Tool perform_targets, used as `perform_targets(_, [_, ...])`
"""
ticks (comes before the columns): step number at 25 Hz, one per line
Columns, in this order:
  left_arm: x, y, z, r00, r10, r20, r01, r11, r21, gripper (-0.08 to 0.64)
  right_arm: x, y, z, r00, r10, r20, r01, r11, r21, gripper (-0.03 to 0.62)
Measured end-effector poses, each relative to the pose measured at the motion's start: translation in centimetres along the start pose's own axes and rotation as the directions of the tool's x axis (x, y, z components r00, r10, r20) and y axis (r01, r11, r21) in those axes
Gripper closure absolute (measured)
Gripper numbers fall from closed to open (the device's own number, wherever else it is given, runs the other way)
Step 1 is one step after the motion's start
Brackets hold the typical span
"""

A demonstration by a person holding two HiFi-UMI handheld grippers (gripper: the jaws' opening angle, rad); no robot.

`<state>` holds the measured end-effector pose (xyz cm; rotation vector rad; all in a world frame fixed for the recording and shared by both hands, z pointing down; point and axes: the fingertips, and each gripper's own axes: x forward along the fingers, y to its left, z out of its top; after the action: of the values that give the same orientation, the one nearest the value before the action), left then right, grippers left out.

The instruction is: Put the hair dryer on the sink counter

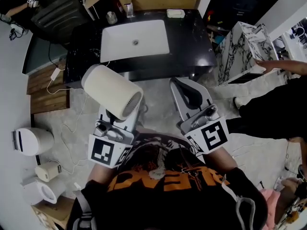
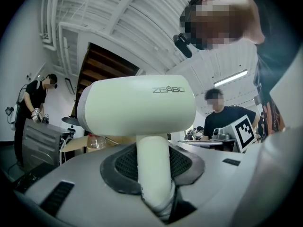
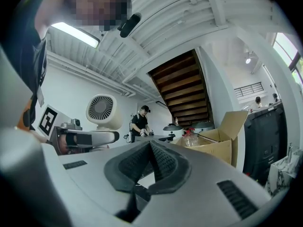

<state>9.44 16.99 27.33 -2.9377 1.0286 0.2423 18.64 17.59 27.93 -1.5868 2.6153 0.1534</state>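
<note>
Jaws of left gripper (image 2: 154, 174) clenched on the round handle of the hair dryer (image 2: 137, 105), dark meshed pads (image 2: 128, 162) pressing both sides. Jaws of right gripper (image 3: 151, 167) pressed together on nothing. Hair dryer up in the air over the floor, short of the black desk (image 1: 192, 37). Cream, matt, stubby cylindrical barrel; grey lettering on its side. White rectangular sink (image 1: 115, 47) sunk in the glossy desk. Open cardboard box (image 3: 222, 145) beyond, clear plastic bottle (image 3: 190, 138) just beside its flap.

Hair dryer (image 1: 112, 91) between jaws of left gripper (image 1: 119, 119), right gripper (image 1: 185, 88) beside, sink counter (image 1: 192, 38) ahead
</note>
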Motion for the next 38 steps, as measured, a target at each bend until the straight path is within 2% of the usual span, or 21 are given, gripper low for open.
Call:
perform_targets(9, [5.8,14.2,-0.9,1.0,-0.028,-0.006,0.028,0.998,-0.058,0.414,14.5,-2.5,-1.1,0.999,-0.032,-0.04,0.031,0.999,-0.03,0.58])
perform_targets(15, [8.5,22.3,-1.2,0.999,-0.04,-0.017,0.039,0.995,-0.088,0.414,23.2,-3.6,-2.6,0.996,-0.057,-0.074,0.056,0.998,-0.016,0.58])
perform_targets(18, [9.0,25.6,-1.9,0.999,-0.038,-0.03,0.035,0.996,-0.084,0.414,26.6,-3.6,-3.6,0.993,-0.055,-0.102,0.056,0.998,0.001,0.58])
perform_targets(23, [9.3,30.6,-2.7,0.999,-0.006,-0.045,0.001,0.994,-0.11,0.414,31.7,-3.2,-3.8,0.997,-0.039,-0.067,0.04,0.999,0.02,0.58])
perform_targets(26, [9.1,33.5,-2.9,0.999,0.013,-0.049,-0.018,0.995,-0.102,0.414,34.5,-2.7,-4.0,0.998,-0.027,-0.058,0.029,0.999,0.036,0.58])
perform_targets(33, [8.1,39.6,-3.3,0.997,0.049,-0.063,-0.055,0.995,-0.082,0.414,39.9,-1.0,-5.6,0.998,0.023,-0.057,-0.021,0.999,0.027,0.58])
perform_targets(38, [7.1,44.0,-4.6,0.991,0.084,-0.106,-0.095,0.991,-0.098,0.414,43.6,0.5,-7.6,0.995,0.069,-0.072,-0.067,0.997,0.034,0.58])
